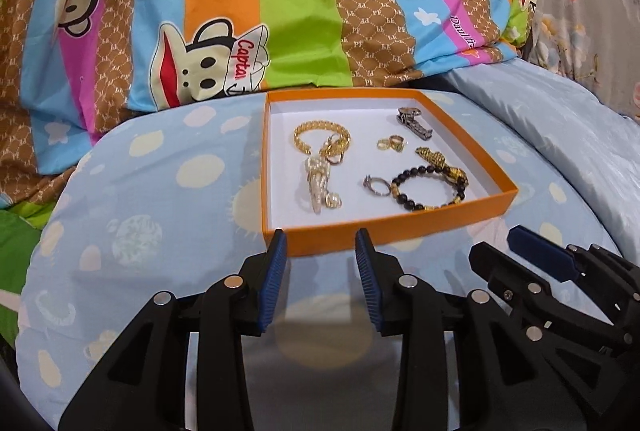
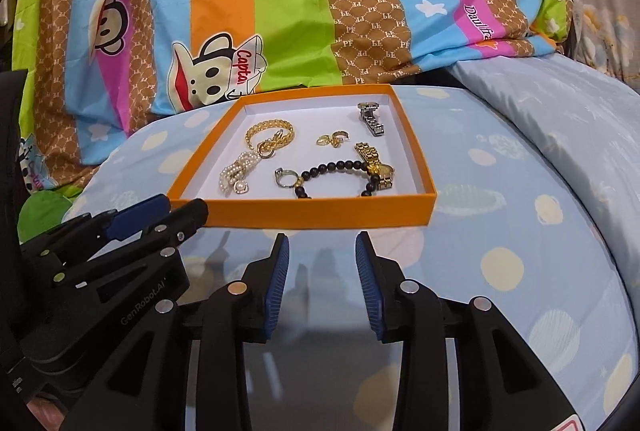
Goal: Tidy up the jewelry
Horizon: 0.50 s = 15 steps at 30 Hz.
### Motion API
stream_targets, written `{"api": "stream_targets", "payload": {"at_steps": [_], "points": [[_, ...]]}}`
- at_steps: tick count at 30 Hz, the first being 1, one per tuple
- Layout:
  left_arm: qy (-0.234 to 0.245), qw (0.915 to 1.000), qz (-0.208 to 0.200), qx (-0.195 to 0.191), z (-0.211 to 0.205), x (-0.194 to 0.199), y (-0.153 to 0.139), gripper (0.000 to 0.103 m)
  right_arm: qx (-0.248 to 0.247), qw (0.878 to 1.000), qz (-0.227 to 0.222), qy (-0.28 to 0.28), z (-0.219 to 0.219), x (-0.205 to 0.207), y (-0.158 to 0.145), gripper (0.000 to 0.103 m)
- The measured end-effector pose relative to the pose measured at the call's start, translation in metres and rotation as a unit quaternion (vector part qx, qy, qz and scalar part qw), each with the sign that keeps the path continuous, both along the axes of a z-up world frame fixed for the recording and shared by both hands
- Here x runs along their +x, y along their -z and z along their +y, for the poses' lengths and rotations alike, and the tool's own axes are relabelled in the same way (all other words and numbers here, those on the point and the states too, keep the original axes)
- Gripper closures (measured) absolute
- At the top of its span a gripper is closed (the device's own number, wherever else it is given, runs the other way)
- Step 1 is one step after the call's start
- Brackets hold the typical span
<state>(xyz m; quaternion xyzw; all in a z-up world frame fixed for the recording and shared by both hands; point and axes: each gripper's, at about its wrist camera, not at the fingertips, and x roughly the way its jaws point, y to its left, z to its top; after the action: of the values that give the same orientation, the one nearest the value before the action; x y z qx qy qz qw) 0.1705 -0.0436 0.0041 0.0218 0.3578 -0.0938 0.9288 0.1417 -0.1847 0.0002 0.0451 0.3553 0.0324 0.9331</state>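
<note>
gold watch (image 2: 376,167) clear in right view only

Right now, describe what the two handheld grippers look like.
Both are matte black plastic with angular, cut-out linkage arms and round silver pivot pins. The left gripper and the right gripper each carry two ribbed blue pads on the fingers' inner faces. White "GenRobot.AI" lettering marks the left one's side. No cables or sleeves show.

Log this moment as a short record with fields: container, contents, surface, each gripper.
container: orange box, open, no lid on it
contents: gold chain bracelet, pearl piece, black bead bracelet, gold watch, silver watch, small rings
surface: blue spotted bedding
left gripper: open, empty
right gripper: open, empty
</note>
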Motion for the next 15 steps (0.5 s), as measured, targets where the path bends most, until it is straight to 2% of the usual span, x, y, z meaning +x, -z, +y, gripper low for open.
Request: {"api": "stream_targets", "payload": {"at_steps": [5,8,11,15], "points": [[-0.008,0.9999,0.007,-0.005,0.004,-0.012,0.002,0.069,-0.004,1.0,0.0,0.009,-0.001,-0.013,0.0,0.063],[-0.011,0.9999,0.012,-0.002,0.004,-0.019,0.004,0.069,-0.007,1.0,0.001,0.014,-0.001,-0.021,0.001,0.058],[-0.014,0.9998,0.013,0.001,0.004,-0.025,0.005,0.061,-0.01,1.0,-0.003,0.019,-0.001,-0.027,0.0,0.055],[-0.015,0.9998,0.013,0.004,0.003,-0.032,0.005,0.06,-0.012,1.0,-0.004,0.025,-0.002,-0.032,0.0,0.053]]}}
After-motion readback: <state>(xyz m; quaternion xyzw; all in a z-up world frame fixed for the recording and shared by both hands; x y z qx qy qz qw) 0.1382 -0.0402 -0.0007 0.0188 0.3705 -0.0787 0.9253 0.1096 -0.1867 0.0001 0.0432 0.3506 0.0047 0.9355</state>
